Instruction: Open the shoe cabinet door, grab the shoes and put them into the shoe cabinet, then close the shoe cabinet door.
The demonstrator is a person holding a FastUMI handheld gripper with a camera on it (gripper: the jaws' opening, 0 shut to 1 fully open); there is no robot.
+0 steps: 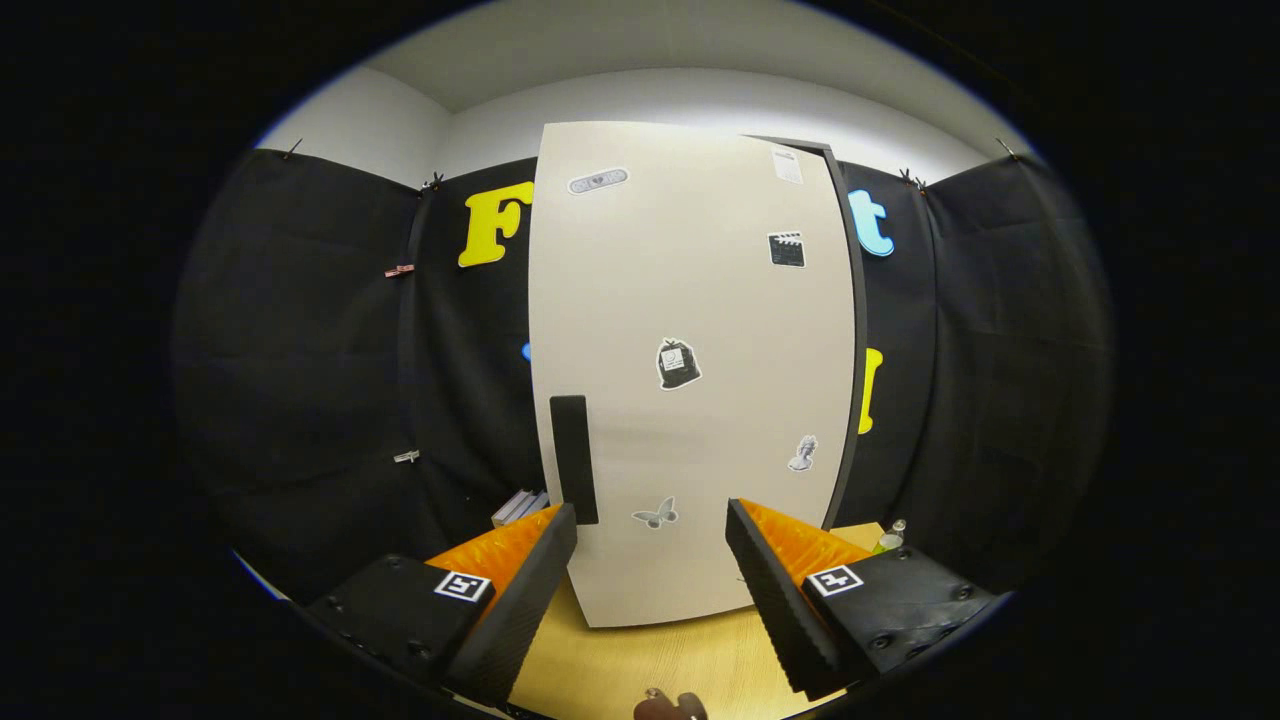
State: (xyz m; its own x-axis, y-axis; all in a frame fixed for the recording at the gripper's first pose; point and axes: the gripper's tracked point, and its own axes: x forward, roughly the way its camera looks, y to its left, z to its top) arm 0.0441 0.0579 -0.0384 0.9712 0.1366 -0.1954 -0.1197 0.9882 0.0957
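Fingers spread wide, nothing held, facing the shut cabinet door.
Gripper (650,560) sits low over the table (640,660), fingers straddling the door (690,380) bottom edge; handle (574,458) is just ahead of the left finger, likely the grab point. Brown thing (670,707) at the table's near edge may be a shoe, too cropped to tell. Door shut fits pre-open or post-close.

One tall off-white shoe cabinet door (690,380) carries one black vertical handle (573,458) and six small stickers (678,363). One gripper (650,560) shows two fingers (530,590), spread apart, above one light wooden tabletop (640,660).
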